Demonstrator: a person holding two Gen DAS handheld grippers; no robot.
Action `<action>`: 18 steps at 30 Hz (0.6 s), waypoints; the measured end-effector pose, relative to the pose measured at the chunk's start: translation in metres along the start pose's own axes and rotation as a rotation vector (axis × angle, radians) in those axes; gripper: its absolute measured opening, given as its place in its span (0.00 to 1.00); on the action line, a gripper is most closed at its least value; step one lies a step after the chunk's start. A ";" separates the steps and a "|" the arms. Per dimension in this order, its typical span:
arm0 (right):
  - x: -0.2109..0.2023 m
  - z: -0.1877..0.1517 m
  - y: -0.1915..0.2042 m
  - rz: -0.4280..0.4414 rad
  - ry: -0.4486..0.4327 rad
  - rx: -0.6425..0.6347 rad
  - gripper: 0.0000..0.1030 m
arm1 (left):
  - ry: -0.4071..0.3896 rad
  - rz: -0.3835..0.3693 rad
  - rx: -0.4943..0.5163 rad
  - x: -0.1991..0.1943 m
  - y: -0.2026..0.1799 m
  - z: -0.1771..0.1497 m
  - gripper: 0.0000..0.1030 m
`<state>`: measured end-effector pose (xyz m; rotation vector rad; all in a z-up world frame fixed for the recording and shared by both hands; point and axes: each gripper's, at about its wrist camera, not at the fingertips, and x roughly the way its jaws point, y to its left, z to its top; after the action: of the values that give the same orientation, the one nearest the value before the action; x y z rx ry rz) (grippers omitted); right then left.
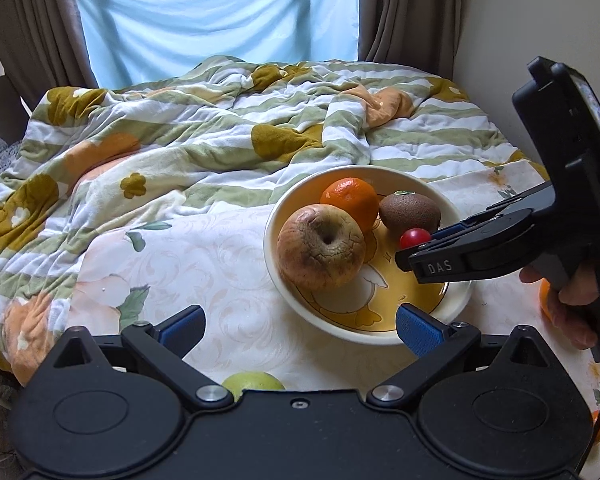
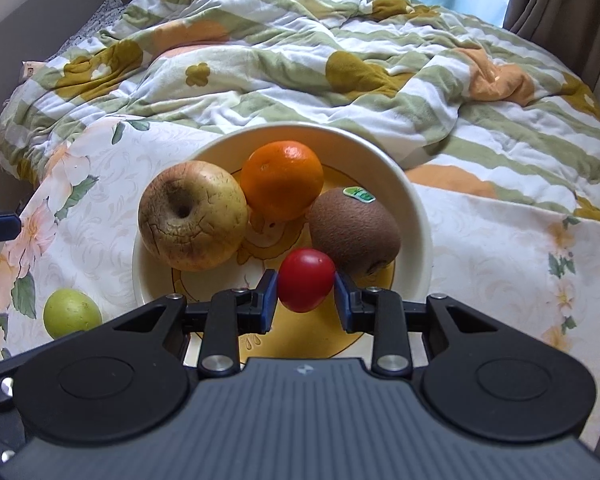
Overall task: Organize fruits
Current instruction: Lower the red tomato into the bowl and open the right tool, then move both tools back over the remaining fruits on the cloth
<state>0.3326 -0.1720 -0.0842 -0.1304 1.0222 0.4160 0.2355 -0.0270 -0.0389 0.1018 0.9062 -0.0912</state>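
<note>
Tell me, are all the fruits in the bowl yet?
Not yet. The wrinkled apple, orange and kiwi already sit in the bowl. The right tongs hold a small red fruit over it. The green fruit waits on the cloth, and the left tongs are open and empty.

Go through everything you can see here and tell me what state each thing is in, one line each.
Right gripper: shut on the cherry tomato, over the bowl.
Left gripper: open, holding nothing.
Cherry tomato: held between the pads.
Bowl: upright on the cloth, holding three fruits.
Wrinkled apple: in the bowl, shrivelled and cracked.
Orange: in the bowl.
Kiwi: in the bowl, stickered.
Green fruit: on the cloth, outside the bowl.
Blanket: rumpled.
</note>
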 end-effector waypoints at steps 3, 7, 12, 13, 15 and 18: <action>0.002 -0.001 0.002 0.007 0.008 -0.002 0.45 | 0.003 0.000 0.002 -0.001 -0.001 -0.002 1.00; -0.004 0.000 0.006 0.016 -0.018 -0.019 0.79 | 0.000 0.004 -0.003 -0.004 0.000 -0.003 1.00; -0.017 0.001 0.010 -0.008 -0.064 -0.041 1.00 | -0.007 0.006 -0.009 -0.011 0.002 -0.007 1.00; -0.019 0.001 0.011 -0.010 -0.065 -0.041 1.00 | -0.009 0.006 -0.010 -0.012 0.002 -0.007 1.00; -0.021 0.001 0.011 -0.010 -0.069 -0.038 1.00 | -0.012 -0.002 -0.015 -0.016 0.002 -0.008 1.00; -0.031 0.000 0.009 -0.013 -0.081 -0.031 1.00 | -0.023 -0.015 -0.027 -0.024 0.002 -0.009 1.00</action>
<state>0.3152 -0.1722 -0.0574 -0.1467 0.9349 0.4227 0.2137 -0.0230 -0.0256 0.0689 0.8848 -0.0935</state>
